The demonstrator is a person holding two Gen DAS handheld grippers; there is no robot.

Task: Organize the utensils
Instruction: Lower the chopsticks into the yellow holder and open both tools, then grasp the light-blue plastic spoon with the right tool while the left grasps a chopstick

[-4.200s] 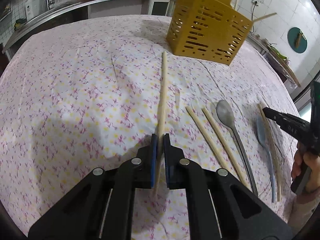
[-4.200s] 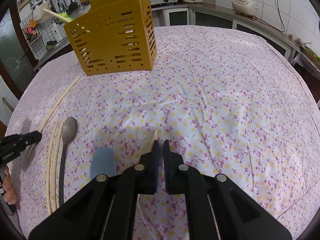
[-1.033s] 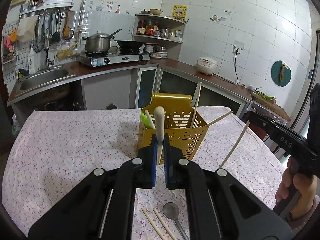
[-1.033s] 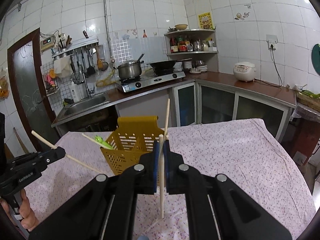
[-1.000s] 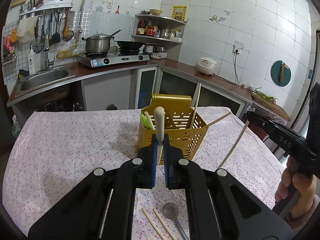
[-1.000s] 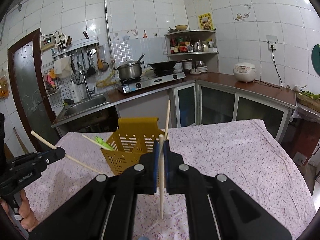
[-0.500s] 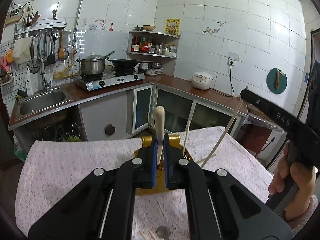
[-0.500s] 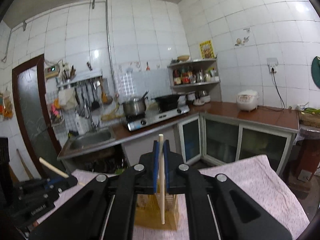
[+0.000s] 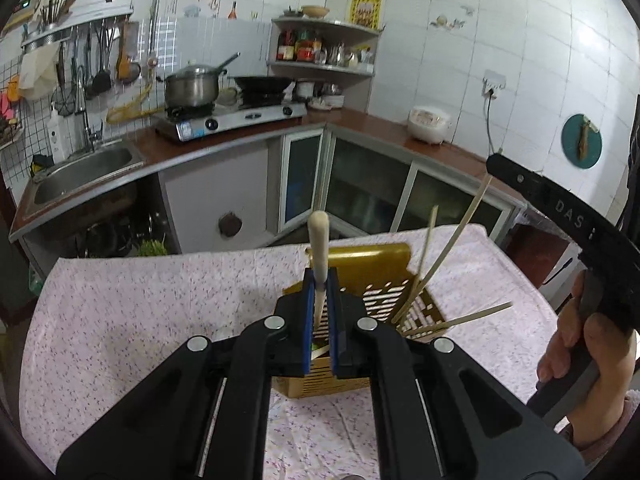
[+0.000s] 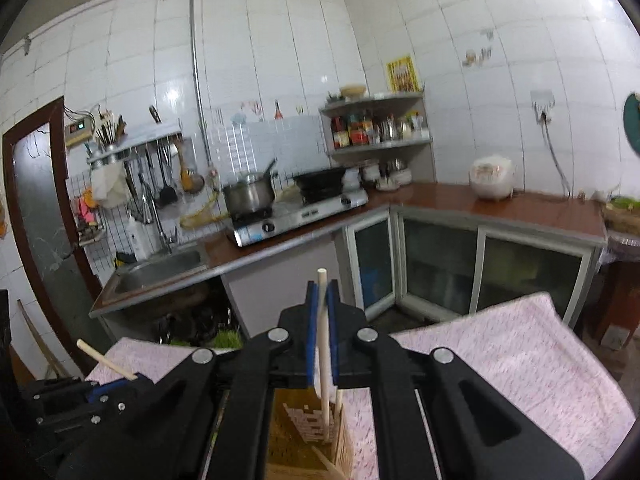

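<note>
The left hand-held gripper point(image 9: 320, 312) stood above the yellow slotted utensil holder point(image 9: 384, 276), its 2 blue-padded jaws closed on a pale wooden chopstick point(image 9: 319, 240). That chopstick stood nearly upright between the pads, with its rounded end above the jaws and its lower part hidden behind them, over the holder's opening.

The right hand-held gripper point(image 10: 322, 332) was also closed, on a second chopstick point(image 10: 322, 344). This chopstick ran close to vertical through the jaws, and its lower end reached down into the holder point(image 10: 304, 432) beside another stick already standing there. In the left wrist view, the right hand-held gripper point(image 9: 560, 208) entered from the right, held by the person's right hand point(image 9: 588, 364), with the thin chopstick point(image 9: 452, 248) slanting from its tip down into the holder.

2 further sticks showed in the holder: 1 leaning stick point(image 9: 426, 248) near the back wall, and 1 low stick point(image 9: 460, 320) projecting sideways over the right rim.

The holder stood on the tabletop point(image 9: 140, 320), which was covered by a pink floral cloth. Behind it were a kitchen counter with a sink point(image 9: 80, 168), a pot point(image 9: 192, 88) on a gas stove, and a rice cooker point(image 9: 430, 124).
</note>
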